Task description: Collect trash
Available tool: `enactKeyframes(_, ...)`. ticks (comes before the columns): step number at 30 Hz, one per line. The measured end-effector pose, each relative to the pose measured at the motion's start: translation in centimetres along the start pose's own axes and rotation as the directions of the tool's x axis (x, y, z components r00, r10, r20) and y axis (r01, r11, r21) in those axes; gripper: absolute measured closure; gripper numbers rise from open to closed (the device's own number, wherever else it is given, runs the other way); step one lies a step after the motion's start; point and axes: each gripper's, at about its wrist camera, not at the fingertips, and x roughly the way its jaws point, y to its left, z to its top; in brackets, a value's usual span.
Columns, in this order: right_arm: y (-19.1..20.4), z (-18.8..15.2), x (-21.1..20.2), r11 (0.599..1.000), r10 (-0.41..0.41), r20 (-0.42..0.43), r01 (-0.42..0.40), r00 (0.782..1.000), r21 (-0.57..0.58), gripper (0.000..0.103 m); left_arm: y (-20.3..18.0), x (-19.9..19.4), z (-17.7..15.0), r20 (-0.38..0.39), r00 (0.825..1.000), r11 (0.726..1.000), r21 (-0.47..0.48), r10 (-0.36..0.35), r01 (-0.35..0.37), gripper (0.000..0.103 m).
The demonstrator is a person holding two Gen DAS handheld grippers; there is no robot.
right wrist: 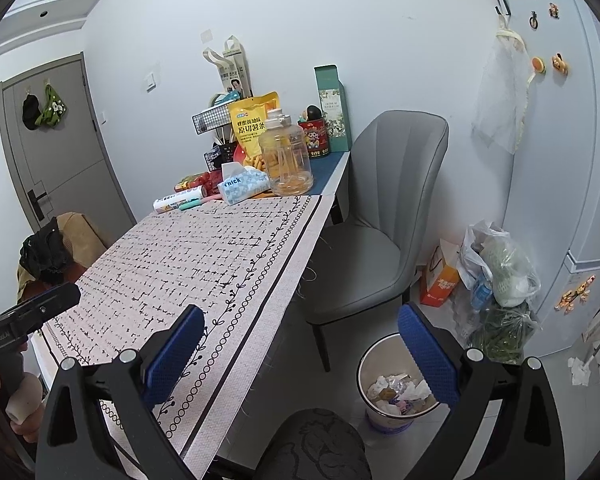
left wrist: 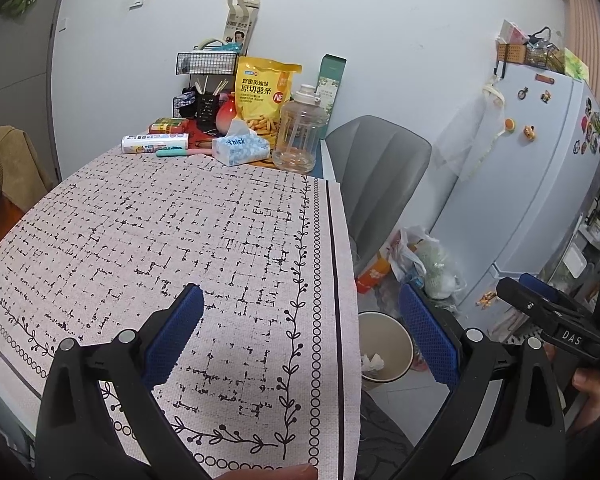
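Observation:
A round trash bin (right wrist: 392, 390) stands on the floor right of the table, holding crumpled paper and wrappers (right wrist: 400, 392); it also shows in the left wrist view (left wrist: 384, 348). My left gripper (left wrist: 300, 336) is open and empty above the table's near right part. My right gripper (right wrist: 300, 356) is open and empty, held over the table's right edge and the bin. The patterned tablecloth (left wrist: 204, 232) is bare in the middle. A crumpled white tissue (right wrist: 578, 370) lies on the floor by the fridge.
At the table's far end stand a tissue box (left wrist: 241, 149), a clear water jug (left wrist: 298, 132), a yellow snack bag (left wrist: 262, 96) and a wire rack (left wrist: 206, 64). A grey chair (right wrist: 372, 220), plastic bags (right wrist: 496, 264) and a fridge (right wrist: 572, 160) fill the right side.

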Motion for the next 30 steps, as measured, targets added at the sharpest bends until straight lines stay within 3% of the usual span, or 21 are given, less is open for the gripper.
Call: enactKeyframes(30, 0.23, -0.46, 0.48, 1.000, -0.005, -0.003, 0.005, 1.000, -0.007, 0.008, 0.25, 0.06, -0.24, -0.005, 1.000, 1.000, -0.011, -0.005, 0.005, 0.006)
